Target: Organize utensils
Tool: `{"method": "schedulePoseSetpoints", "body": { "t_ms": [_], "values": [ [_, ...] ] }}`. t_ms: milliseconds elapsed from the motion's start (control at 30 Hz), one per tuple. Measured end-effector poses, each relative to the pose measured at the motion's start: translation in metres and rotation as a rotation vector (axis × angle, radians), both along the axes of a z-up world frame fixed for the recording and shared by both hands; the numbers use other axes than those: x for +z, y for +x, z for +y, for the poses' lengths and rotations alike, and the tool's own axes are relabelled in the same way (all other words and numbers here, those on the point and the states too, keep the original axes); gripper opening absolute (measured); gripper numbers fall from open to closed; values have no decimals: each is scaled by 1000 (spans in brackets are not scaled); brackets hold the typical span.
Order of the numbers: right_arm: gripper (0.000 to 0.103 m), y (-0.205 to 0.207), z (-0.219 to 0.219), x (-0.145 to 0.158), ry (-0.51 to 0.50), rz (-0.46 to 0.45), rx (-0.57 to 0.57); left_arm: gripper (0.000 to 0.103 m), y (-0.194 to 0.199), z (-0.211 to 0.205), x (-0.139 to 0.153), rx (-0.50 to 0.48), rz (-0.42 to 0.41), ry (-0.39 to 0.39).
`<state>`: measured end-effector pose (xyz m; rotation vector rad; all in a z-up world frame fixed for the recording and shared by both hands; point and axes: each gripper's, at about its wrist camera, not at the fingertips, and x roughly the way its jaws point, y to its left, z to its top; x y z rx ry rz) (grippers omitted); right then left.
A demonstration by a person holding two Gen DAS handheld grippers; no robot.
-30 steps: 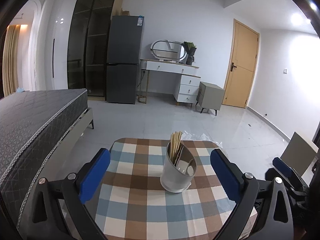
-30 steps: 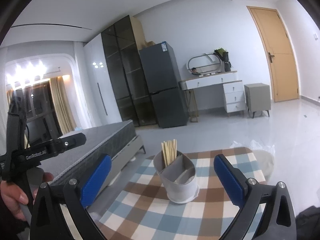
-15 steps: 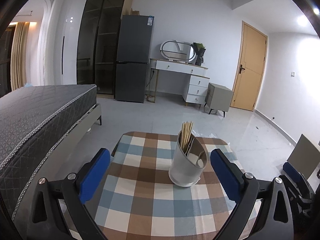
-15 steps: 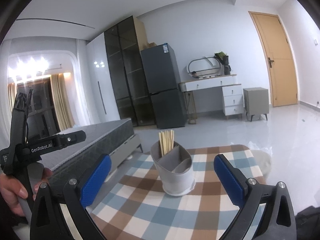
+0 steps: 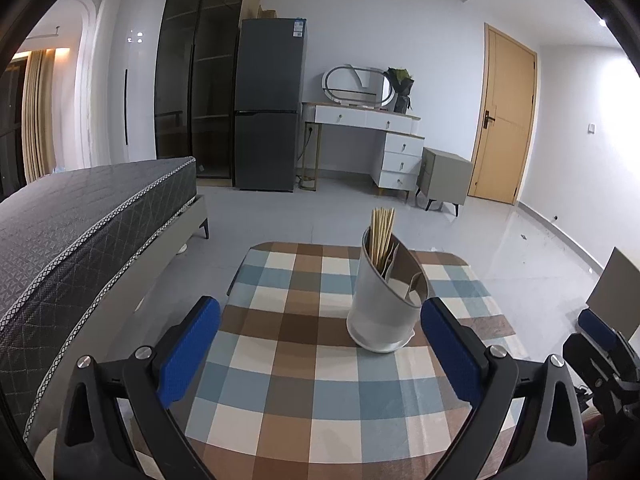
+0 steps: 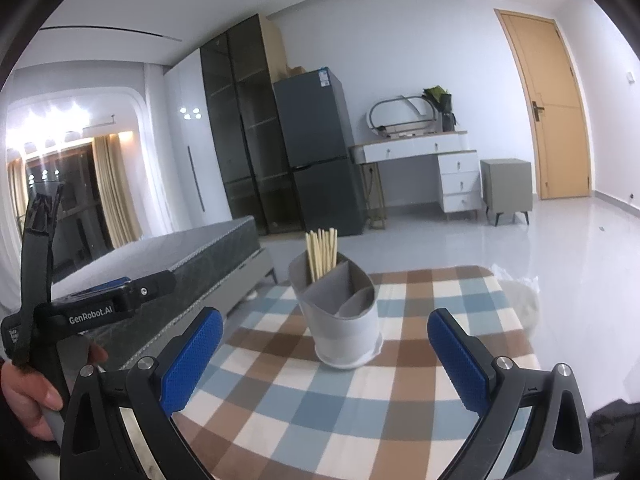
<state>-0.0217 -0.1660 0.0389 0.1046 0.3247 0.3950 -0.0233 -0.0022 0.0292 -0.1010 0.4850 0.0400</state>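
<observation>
Grippers wide and empty over the checked table, holder waiting beyond.

Left gripper (image 5: 320, 354) and right gripper (image 6: 324, 360) both hover above the near edge of the table (image 5: 280, 392), blue ribbed pads spread wide and holding nothing, probably because no loose utensil lies on the cloth to take. Its cover is a soft plaid in brown, blue and cream. Toward the far right part stands the utensil holder (image 5: 384, 304), a smooth grey cup with slanted rim and inner dividers; thin pale wooden chopsticks (image 5: 382, 236) stand upright in its back compartment, sorted already, it seems.
</observation>
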Motion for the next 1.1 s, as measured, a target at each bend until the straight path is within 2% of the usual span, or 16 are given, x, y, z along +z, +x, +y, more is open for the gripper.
{"method": "schedulePoseSetpoints", "body": {
  "t_ms": [133,700,1100],
  "values": [
    [103,2,0,-5,-3,23,-6,98,1,-1,-5,-1,21,-3],
    [103,8,-6,-13,5,83,-30,98,1,-8,-16,-7,19,50],
    [103,8,0,-15,-21,84,-28,98,2,-6,-17,-5,31,34]
  ]
}}
